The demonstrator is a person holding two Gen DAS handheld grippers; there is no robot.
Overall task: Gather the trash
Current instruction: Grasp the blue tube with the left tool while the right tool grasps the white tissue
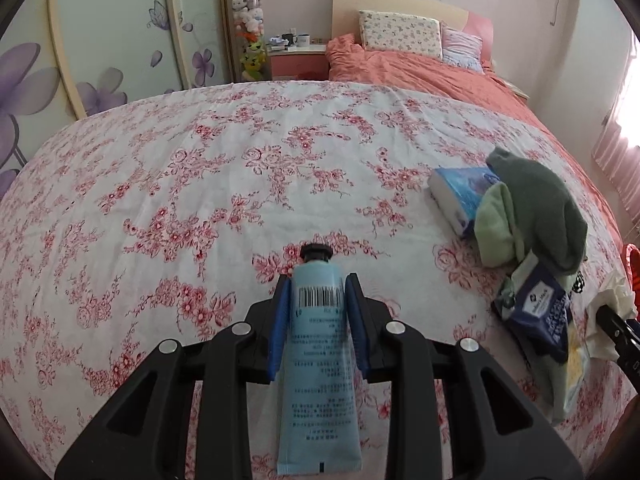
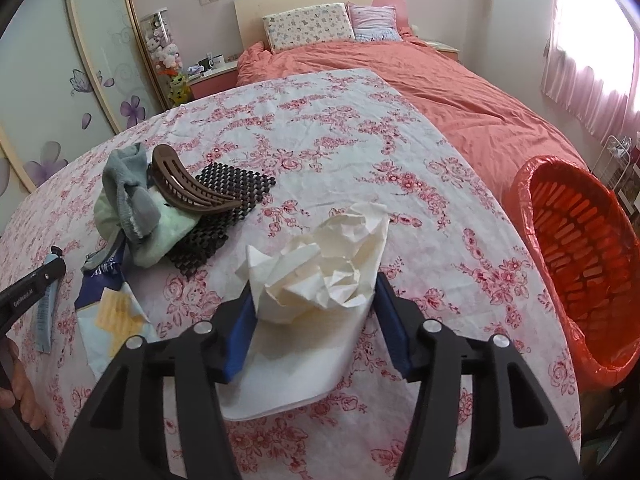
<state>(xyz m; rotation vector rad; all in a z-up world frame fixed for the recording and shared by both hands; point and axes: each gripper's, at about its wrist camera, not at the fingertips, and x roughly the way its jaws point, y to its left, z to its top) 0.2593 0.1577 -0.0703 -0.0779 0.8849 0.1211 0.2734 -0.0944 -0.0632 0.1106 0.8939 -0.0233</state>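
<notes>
Both grip: left gripper (image 1: 316, 286) clamps blue tube (image 1: 318, 364); right gripper (image 2: 316, 292) pinches crumpled paper (image 2: 320, 272).

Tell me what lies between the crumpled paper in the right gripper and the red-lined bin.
Nothing but bare floral cloth: in the right wrist view, the stretch from the crumpled paper to the red-lined bin holds no object.
</notes>
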